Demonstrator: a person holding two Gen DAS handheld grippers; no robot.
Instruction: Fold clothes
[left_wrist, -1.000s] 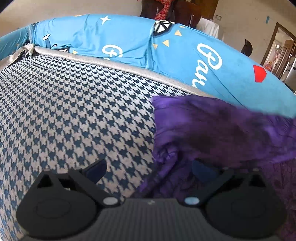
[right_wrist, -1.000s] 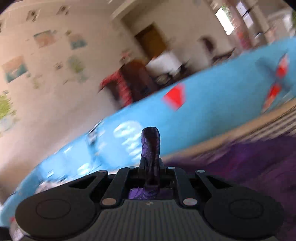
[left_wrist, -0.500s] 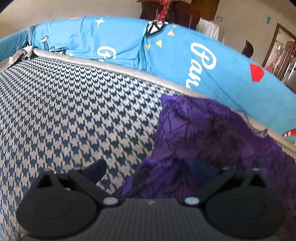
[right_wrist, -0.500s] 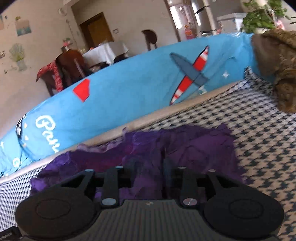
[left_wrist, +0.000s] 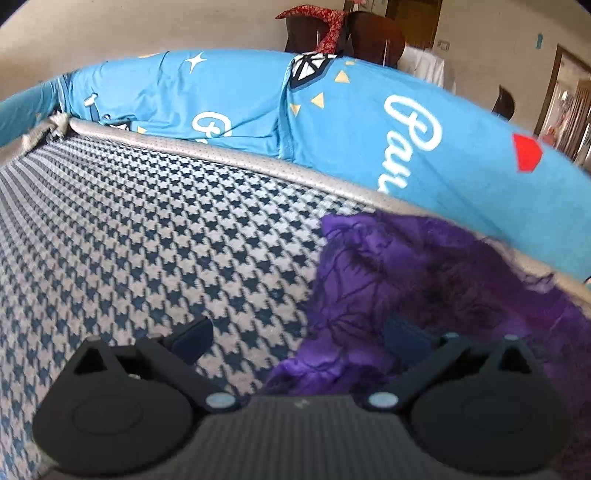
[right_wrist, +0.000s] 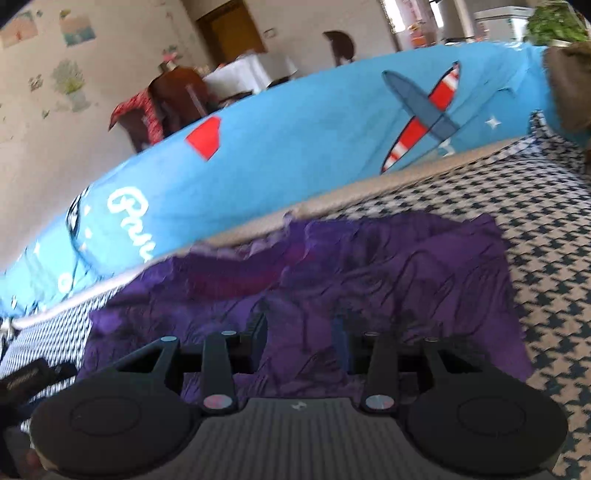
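Note:
A crumpled purple garment (left_wrist: 424, 280) lies on the blue-and-white houndstooth surface (left_wrist: 147, 240), near its far grey edge. My left gripper (left_wrist: 299, 334) is wide open, low over the garment's left border; its right finger sits above purple cloth, its left finger above bare houndstooth. In the right wrist view the same purple garment (right_wrist: 369, 266) spreads flat and wrinkled. My right gripper (right_wrist: 301, 332) hangs open just over its near part, with nothing between the fingers.
A bright blue printed sheet (left_wrist: 332, 122) rises like a wall behind the surface; it also shows as the blue sheet (right_wrist: 295, 147). A brown cloth pile (right_wrist: 569, 88) sits at the far right corner. Chairs and a table stand beyond.
My right gripper held a strip of purple cloth a second ago; it has let go, opened and tipped down toward the garment. The left gripper barely moved and stayed open.

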